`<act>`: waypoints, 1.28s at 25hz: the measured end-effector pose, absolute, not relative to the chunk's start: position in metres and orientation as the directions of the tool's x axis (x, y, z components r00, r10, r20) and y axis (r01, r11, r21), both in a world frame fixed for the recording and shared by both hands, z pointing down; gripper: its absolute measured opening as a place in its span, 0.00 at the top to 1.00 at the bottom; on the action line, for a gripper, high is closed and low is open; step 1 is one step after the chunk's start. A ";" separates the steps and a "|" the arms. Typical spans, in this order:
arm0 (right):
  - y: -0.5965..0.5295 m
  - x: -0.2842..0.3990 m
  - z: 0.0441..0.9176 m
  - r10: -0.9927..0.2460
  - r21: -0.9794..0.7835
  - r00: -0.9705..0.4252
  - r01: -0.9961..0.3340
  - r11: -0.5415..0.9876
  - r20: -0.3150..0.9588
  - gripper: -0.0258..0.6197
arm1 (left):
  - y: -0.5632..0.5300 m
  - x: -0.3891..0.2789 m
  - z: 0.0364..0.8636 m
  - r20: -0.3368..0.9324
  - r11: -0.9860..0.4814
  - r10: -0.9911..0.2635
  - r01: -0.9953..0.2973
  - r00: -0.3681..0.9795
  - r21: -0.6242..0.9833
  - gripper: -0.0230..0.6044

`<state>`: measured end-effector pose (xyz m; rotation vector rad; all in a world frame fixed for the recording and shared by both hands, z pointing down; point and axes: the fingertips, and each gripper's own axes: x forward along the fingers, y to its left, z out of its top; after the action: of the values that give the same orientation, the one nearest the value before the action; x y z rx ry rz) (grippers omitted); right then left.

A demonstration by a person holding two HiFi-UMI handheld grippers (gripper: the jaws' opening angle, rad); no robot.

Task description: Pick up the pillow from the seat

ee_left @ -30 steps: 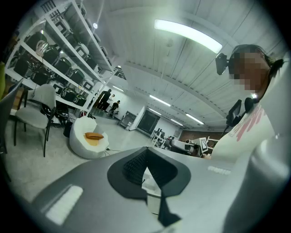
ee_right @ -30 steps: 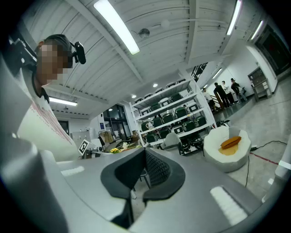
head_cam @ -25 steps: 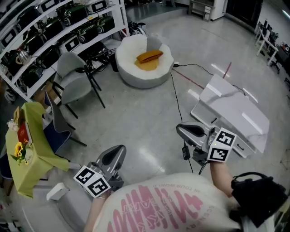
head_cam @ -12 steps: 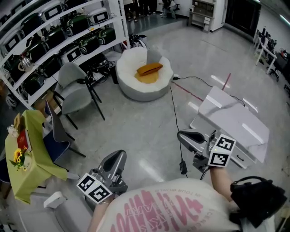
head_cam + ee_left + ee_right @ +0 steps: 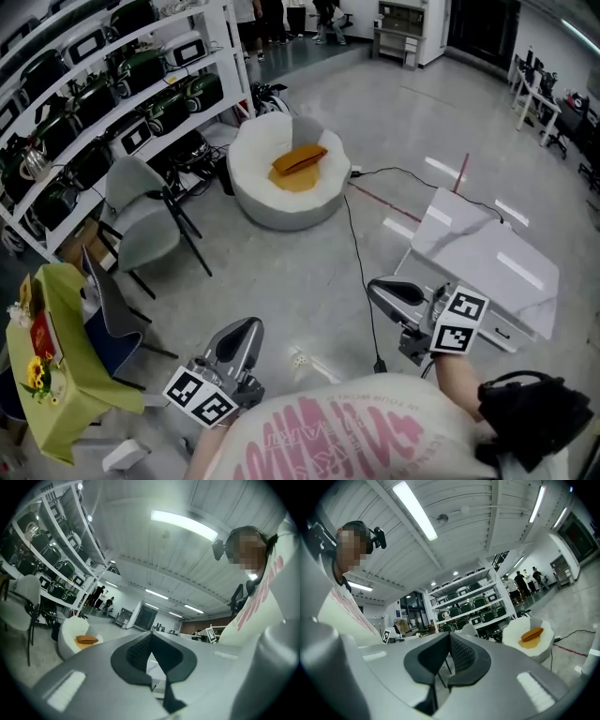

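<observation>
Pillow [image 5: 300, 157]: orange and flat, lying in the hollow of the round white seat [image 5: 246, 192], well apart from both grippers.
Handling: probably light, soft and squashy, not fragile; best pinched at a free edge or corner.
Left gripper [image 5: 240, 333]: jaws closed together, nothing between them.
Right gripper [image 5: 382, 291]: jaws closed, empty.
Writing: pink lettering on the person's shirt [image 5: 347, 427], upside down and unreadable; none visible on the pillow.
</observation>
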<state>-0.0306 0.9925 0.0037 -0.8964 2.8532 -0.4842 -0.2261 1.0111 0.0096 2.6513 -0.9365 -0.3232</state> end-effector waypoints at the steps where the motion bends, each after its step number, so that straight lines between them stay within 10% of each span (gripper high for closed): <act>1: 0.980 -0.032 0.003 -0.583 -0.338 -0.813 -0.545 0.767 -0.011 0.95 | 0.996 -0.229 0.011 -0.090 -0.740 -0.633 -0.568 0.769 0.359 0.94; 32: 0.673 -0.075 -0.011 -0.598 -0.328 -0.802 -0.565 0.757 0.001 0.95 | 0.685 -0.264 0.005 -0.028 -0.737 -0.617 -0.566 0.786 0.369 0.94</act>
<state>-0.0746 0.6734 -0.0109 -0.9446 2.8465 -0.4812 -0.2643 0.6854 0.0054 2.6348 -0.9026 -0.2109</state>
